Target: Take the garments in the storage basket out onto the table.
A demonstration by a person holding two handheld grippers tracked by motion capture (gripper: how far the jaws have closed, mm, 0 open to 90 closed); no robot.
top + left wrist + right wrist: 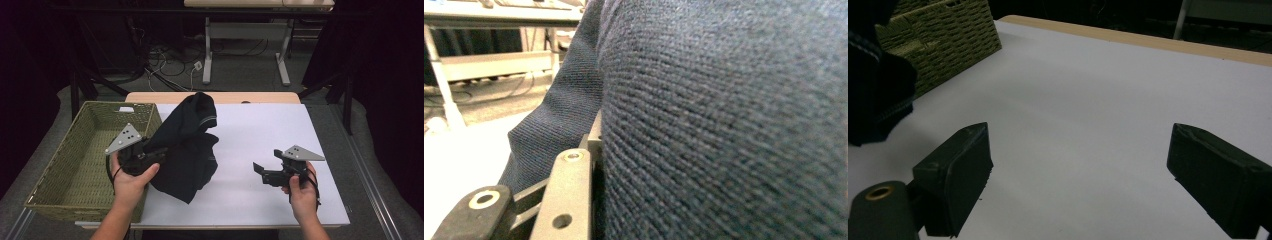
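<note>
The left hand-held gripper (150, 155) is clenched on a dark knitted garment (190, 145) and holds it lifted above the white table (260, 130), just beside the woven basket (75, 165). The right hand-held gripper (265, 172) is released, with its jaws wide apart over bare table. The step in hand seems to be carrying the garment; the next move probably calls for swinging it left over the basket rim before letting go.

Black knitted cloth garment (187, 145): fine ribbed weave, dark navy-grey up close, pale stitched edge line. Olive-green woven wicker basket (75, 165): tight basket-weave pattern. White flat surface (265, 135), light wood rim. Right claw (1080, 177): matte black, grey plate.
</note>
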